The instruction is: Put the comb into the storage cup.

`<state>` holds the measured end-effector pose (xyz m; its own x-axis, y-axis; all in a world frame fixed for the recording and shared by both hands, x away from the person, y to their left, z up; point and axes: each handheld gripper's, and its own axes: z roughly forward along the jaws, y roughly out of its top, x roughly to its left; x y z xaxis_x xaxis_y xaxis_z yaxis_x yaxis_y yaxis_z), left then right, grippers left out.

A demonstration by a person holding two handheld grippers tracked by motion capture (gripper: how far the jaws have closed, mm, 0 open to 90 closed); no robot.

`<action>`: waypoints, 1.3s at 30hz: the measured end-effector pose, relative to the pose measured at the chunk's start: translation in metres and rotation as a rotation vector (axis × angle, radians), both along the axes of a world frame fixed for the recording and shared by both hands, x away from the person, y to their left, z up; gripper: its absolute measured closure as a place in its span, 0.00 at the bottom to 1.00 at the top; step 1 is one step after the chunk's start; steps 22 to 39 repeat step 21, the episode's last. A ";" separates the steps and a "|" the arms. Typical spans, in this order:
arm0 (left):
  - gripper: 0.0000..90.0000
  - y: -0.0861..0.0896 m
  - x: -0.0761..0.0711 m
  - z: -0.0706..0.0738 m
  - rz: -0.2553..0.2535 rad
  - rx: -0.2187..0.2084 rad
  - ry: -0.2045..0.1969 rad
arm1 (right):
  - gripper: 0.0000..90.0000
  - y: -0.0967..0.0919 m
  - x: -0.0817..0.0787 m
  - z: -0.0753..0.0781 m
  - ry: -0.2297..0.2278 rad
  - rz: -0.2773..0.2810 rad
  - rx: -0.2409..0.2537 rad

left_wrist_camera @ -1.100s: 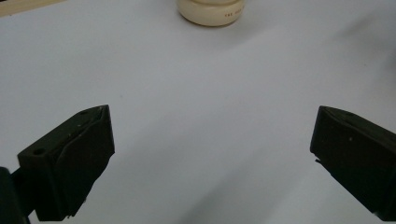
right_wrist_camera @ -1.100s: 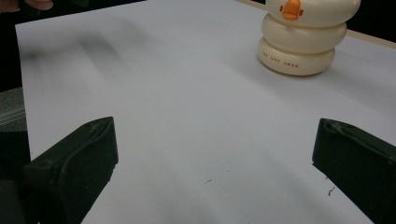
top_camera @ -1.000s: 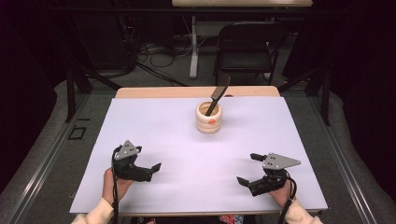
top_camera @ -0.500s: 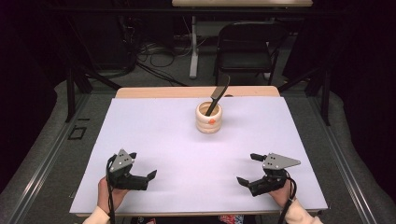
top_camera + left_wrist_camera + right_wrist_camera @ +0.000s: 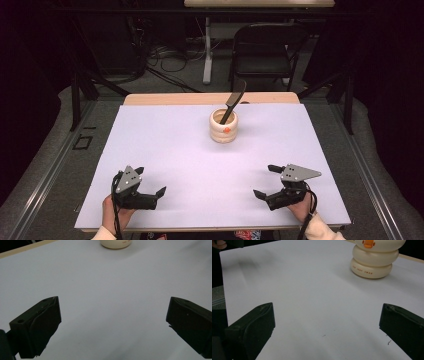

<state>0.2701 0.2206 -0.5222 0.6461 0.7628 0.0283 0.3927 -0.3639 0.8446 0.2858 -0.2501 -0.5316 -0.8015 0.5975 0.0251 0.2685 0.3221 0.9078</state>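
In the left gripper view the cream pot (image 5: 115, 243) is cut off by the top edge, so just its base and a strip of small lettering show, too small to read. The right gripper view crops the same pot (image 5: 373, 261) at its upper rim; three stacked rounded rings, an orange beak-like mark and a line of small print on the lowest ring can be made out there. What stands inside the pot is hidden in both of these views. From the high view a dark knife (image 5: 233, 102) leans out of the pot (image 5: 223, 127) toward the far right, its lower end sunk inside and out of sight. The person's hands are partly cut off by the bottom edge of that view.

The pot stands on the white surface (image 5: 190, 150) toward its far side, a little right of the middle. The left claw (image 5: 150, 182) sits near the front left corner, released, its jaws spread wide and holding nothing. The right claw (image 5: 265, 181) sits near the front right corner, also spread wide and empty. Both are well apart from the pot, which lies beyond and between them, with bare white surface in the gap. Behind the surface a dark chair (image 5: 265, 50) stands on the floor among cables.
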 end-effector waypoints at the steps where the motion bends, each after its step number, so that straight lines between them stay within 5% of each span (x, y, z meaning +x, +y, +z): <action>1: 0.00 0.001 -0.001 0.000 -0.003 0.002 0.001 | 0.00 0.000 0.000 0.000 0.002 0.000 -0.002; 13: 0.00 0.009 -0.006 -0.004 0.019 -0.003 -0.029 | 0.00 0.000 0.000 -0.001 0.006 0.005 -0.005; 39: 0.00 0.012 -0.003 -0.004 0.036 -0.024 -0.029 | 0.00 0.000 0.001 -0.001 0.005 0.005 -0.006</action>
